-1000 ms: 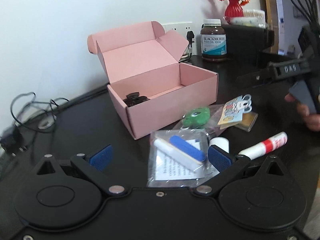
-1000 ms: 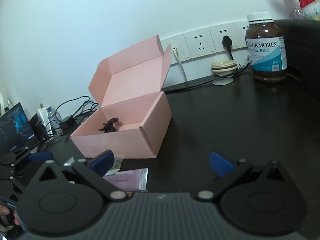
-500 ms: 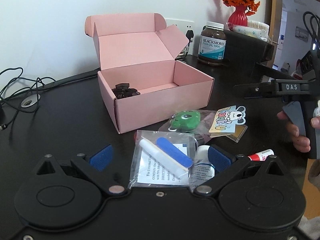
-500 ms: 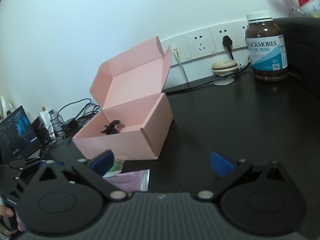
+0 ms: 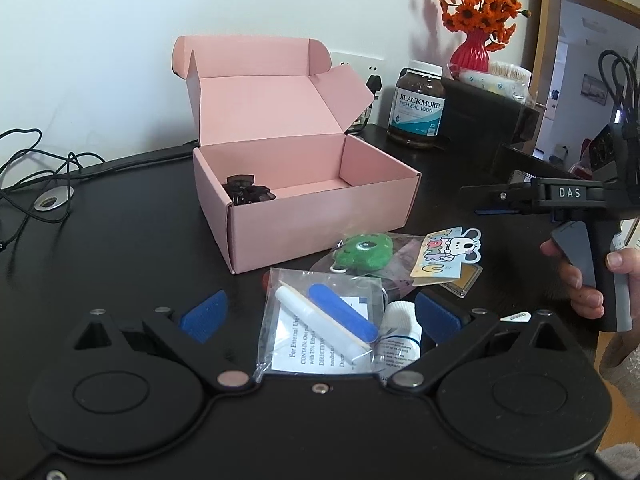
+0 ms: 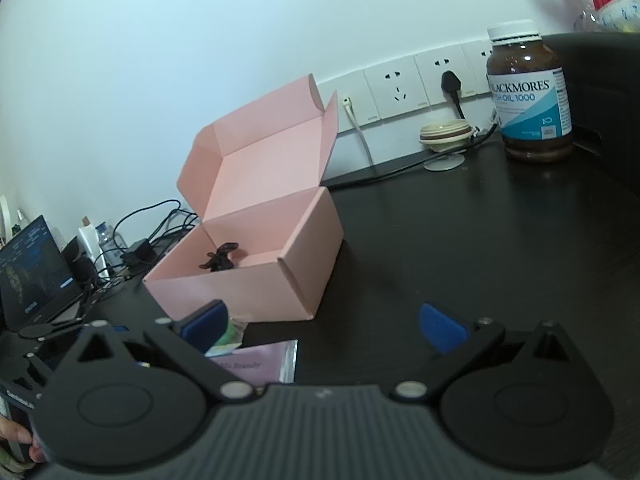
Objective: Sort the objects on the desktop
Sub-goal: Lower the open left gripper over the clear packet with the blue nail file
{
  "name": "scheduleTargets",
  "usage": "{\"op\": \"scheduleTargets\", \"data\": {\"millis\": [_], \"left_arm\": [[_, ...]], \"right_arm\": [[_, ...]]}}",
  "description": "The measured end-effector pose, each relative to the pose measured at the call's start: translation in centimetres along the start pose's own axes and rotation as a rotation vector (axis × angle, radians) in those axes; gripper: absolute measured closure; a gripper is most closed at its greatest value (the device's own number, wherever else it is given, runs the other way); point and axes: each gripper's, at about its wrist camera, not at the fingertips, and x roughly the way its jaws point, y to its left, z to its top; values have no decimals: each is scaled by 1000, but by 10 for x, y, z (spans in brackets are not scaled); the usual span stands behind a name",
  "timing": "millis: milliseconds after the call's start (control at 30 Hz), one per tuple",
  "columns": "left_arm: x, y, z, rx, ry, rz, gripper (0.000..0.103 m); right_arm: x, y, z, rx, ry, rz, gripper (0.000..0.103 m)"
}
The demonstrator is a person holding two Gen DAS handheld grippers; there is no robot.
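The left gripper (image 5: 318, 314) is held spread wide over the clear packet (image 5: 320, 322) just before the pink box (image 5: 320, 216), likely for pickup; the right gripper (image 6: 324, 326) is likewise kept open, empty.

White wall (image 6: 200, 40) (sockets (image 6: 400, 88)), black desk (image 6: 480, 240), orange flowers (image 5: 480, 4)

the pink box (image 5: 316, 200) stands open, lid tipped back toward the wall, its inside bare except for a dark clip (image 5: 246, 194) in the left corner. right in front of it a plastic pouch (image 5: 320, 328), green toy (image 5: 362, 250) and sticker card (image 5: 448, 256) crowd the desk (image 5: 120, 248). to the box's right the dark desk lies bare as far as the brown bottle (image 6: 528, 92).
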Motion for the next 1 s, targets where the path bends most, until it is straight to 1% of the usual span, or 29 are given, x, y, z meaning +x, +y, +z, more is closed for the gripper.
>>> {"op": "scheduleTargets", "data": {"millis": [133, 333, 433, 633, 700, 767, 900, 1000], "left_arm": [[-5, -2, 0, 21, -18, 4, 1], [-2, -4, 0, 23, 0, 3, 2], [2, -4, 0, 17, 21, 0, 6], [4, -5, -2, 24, 48, 9, 8], [3, -4, -3, 19, 50, 8, 9], [3, -3, -3, 12, 52, 8, 13], [3, 1, -3, -9, 56, -5, 13], [0, 4, -3, -26, 50, -9, 17]], "right_arm": [[1, -1, 0, 4, 5, -3, 1], [0, 0, 0, 5, -3, -6, 1], [0, -1, 0, 6, -4, -3, 1], [-1, -2, 0, 13, -4, 6, 1], [-1, -2, 0, 15, -5, 8, 1], [-1, -2, 0, 16, -5, 10, 1], [-1, -2, 0, 17, -6, 11, 1], [-1, -2, 0, 19, -7, 12, 1]]}}
